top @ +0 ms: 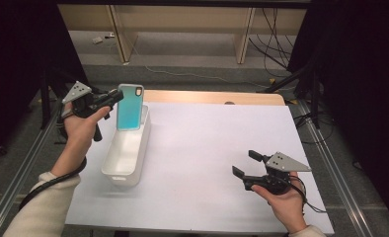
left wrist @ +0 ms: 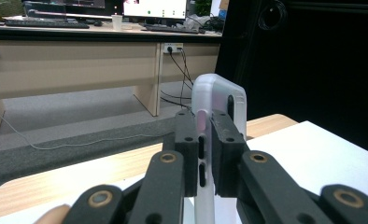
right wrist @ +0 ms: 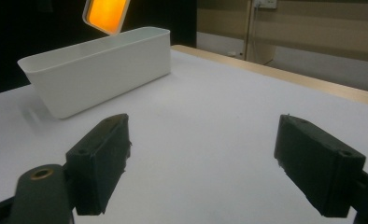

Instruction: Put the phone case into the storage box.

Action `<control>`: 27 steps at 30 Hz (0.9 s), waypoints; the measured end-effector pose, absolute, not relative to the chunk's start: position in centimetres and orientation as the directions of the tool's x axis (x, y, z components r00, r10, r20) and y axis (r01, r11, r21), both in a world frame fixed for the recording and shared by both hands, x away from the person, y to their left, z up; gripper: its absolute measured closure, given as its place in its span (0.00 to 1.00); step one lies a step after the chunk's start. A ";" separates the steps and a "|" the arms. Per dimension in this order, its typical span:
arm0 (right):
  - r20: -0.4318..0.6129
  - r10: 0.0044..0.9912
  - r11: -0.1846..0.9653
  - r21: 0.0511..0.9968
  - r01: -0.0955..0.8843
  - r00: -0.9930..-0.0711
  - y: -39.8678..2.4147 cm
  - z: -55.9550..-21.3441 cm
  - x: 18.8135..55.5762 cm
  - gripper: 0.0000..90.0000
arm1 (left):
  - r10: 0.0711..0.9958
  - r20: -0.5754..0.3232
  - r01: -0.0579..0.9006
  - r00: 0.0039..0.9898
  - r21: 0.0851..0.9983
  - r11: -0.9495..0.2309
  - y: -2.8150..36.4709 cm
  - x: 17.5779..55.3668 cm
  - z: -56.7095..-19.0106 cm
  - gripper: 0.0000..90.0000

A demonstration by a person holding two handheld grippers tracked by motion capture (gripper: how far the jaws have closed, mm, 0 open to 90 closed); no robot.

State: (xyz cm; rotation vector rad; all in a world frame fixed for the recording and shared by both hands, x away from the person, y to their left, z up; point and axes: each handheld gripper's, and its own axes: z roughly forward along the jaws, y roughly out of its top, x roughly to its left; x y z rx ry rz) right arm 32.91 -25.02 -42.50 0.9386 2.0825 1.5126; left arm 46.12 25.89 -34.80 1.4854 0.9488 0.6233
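A phone case (top: 130,106), teal on the face toward the high view, hangs upright over the far end of a white rectangular bin (top: 114,170). My left gripper (top: 117,97) is shut on the case's edge from the left. In the left gripper view the translucent case (left wrist: 219,100) stands edge-on, pinched between the two black pads (left wrist: 187,140). From the right gripper view the case (right wrist: 106,14) glows orange above the bin (right wrist: 98,74). My right gripper (top: 247,164) rests open near the table's right front, its pads (right wrist: 100,161) wide apart with nothing between them.
A white sheet (top: 207,148) covers the table, with a wooden strip (top: 212,97) at the far edge. Metal rails (top: 330,163) run along both sides. Beyond the table stand wooden desk legs (top: 242,39) and loose cables (top: 276,44) on the floor.
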 end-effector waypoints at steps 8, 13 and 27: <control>0.068 0.715 0.189 0.939 0.286 -0.696 -25.0 -42.5 32.9 0.22 | 0.841 -0.153 0.209 0.519 0.977 0.049 26.1 46.7 -35.1 0.91; 0.068 0.717 0.188 0.939 0.287 -0.694 -25.0 -42.5 32.9 0.22 | 0.839 -0.164 0.217 0.518 0.975 0.056 26.2 47.1 -35.3 0.91; 0.071 0.715 0.186 0.940 0.287 -0.696 -25.1 -42.5 32.9 0.22 | 0.846 -0.165 0.228 0.506 0.972 0.053 26.1 48.0 -35.7 0.91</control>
